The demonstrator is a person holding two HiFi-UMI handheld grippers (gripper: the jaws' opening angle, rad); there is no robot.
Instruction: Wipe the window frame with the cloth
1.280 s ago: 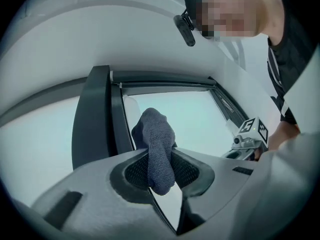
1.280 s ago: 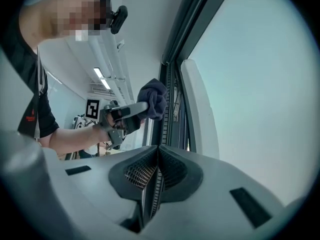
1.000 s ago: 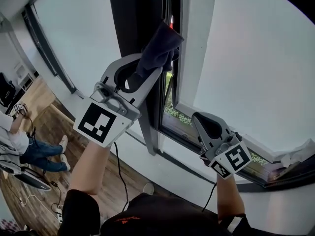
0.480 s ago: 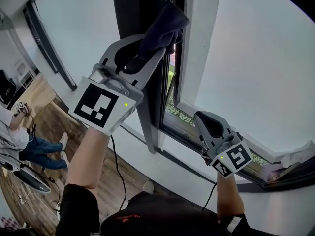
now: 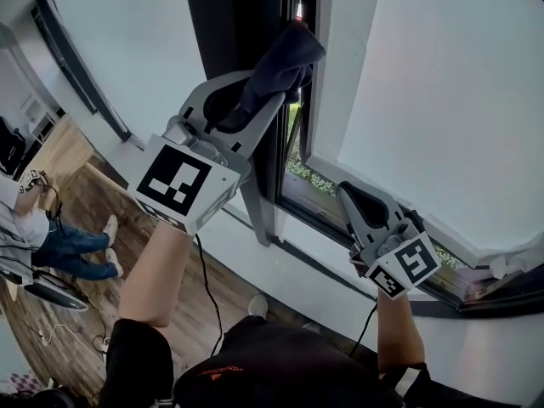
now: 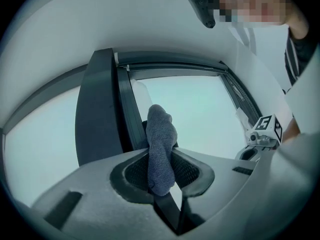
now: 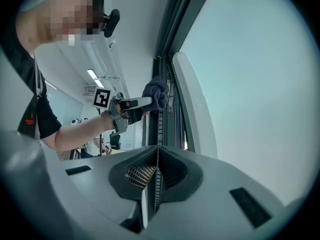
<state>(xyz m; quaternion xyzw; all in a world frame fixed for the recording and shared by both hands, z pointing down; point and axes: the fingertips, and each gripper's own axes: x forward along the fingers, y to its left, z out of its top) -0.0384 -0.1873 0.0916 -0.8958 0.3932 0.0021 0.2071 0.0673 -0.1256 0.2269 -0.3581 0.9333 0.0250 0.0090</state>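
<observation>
Bright daylight floods through the glass; fisheye edges curve and darken.

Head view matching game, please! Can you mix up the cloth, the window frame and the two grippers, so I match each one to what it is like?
Things:
1. cloth
2. left gripper
3. right gripper
4. window frame

What it is like:
A. shut, with nothing inside
B. tall, dark and standing upright
C. soft and blue-grey, pinched between two jaws
D. shut on the cloth, held up high

Right pairs: 1-C, 2-D, 3-A, 4-B
</observation>
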